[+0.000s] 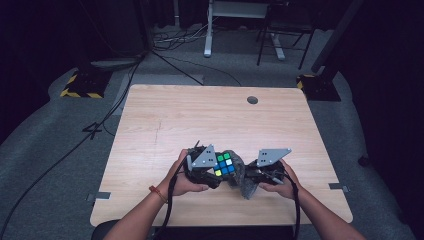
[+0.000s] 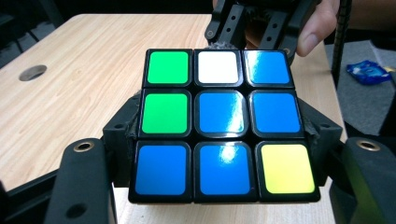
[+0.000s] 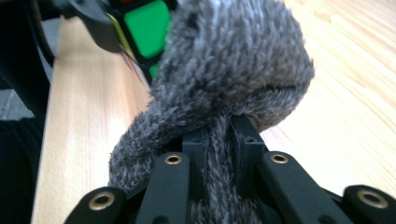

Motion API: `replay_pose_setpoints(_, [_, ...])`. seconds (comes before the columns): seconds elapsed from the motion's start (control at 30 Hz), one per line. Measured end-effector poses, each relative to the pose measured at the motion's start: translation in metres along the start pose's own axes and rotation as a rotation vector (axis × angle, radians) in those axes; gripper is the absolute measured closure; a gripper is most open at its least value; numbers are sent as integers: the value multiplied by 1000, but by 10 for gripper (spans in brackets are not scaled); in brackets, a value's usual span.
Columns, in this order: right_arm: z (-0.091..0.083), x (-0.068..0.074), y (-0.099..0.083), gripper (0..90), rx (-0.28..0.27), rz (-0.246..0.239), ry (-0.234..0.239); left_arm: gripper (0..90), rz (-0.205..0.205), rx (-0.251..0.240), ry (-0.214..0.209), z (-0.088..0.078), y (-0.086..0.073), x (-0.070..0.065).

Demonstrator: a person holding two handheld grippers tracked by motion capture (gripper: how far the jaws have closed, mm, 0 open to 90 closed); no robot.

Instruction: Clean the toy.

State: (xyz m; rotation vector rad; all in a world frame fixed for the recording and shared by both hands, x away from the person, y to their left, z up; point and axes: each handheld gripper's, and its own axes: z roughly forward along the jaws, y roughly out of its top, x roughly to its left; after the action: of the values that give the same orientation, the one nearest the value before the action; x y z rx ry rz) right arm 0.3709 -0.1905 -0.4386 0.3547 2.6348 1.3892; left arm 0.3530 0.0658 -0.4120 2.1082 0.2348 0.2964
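A colour puzzle cube is held just above the near middle of the wooden table. My left gripper is shut on the cube, whose upper face shows blue, green, white and yellow squares. A grey knitted cloth hangs against the cube's right side. My right gripper is shut on that cloth, pinched between its fingers, with a green square of the cube behind it. The right gripper and a thumb show beyond the cube.
A round cable hole lies near the table's far edge. Cables and desk legs cross the grey floor beyond. A blue wrapper lies on the floor off the table's side.
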Motion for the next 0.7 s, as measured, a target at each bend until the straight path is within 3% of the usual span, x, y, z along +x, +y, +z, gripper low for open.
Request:
replay_pose_setpoints(0.5, [-12,-3,-1,791,-62,20,2,328,10,60,11,8,-4,-1])
replay_pose_setpoints(0.7, [-15,0,3,792,-88,17,1,326,12,117,16,15,-7,-2])
